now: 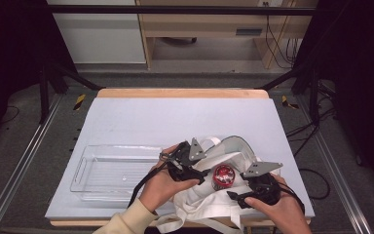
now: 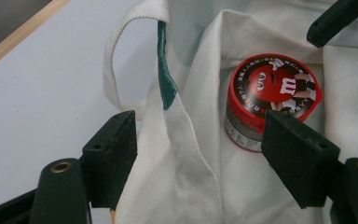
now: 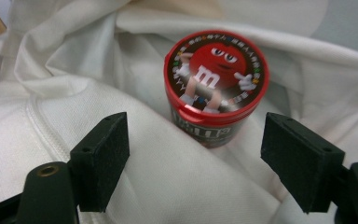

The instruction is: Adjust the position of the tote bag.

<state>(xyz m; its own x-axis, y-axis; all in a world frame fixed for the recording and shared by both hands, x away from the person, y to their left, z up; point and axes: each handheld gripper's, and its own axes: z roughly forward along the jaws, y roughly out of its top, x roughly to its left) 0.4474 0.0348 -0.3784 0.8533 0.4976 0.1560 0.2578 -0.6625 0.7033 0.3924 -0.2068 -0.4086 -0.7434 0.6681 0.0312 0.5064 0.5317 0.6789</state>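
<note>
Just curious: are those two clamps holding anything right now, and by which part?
Nothing is held. Both hand-held grippers, left and right, stand open over the white bag, beside the red-lidded candy tub.

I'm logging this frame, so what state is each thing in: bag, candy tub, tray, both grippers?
Bag: crumpled flat on the table, mouth gaping.
Candy tub: upright on the bag's cloth, red lid on.
Tray: nothing in it, beside the bag.
Left gripper: open, straddling a fold of the bag.
Right gripper: open, just short of the tub.

Red-lidded candy tub with a red cartoon figure on top, cream-white tote bag with a green edge stripe, pale grey-blue surface, clear tray.
</note>
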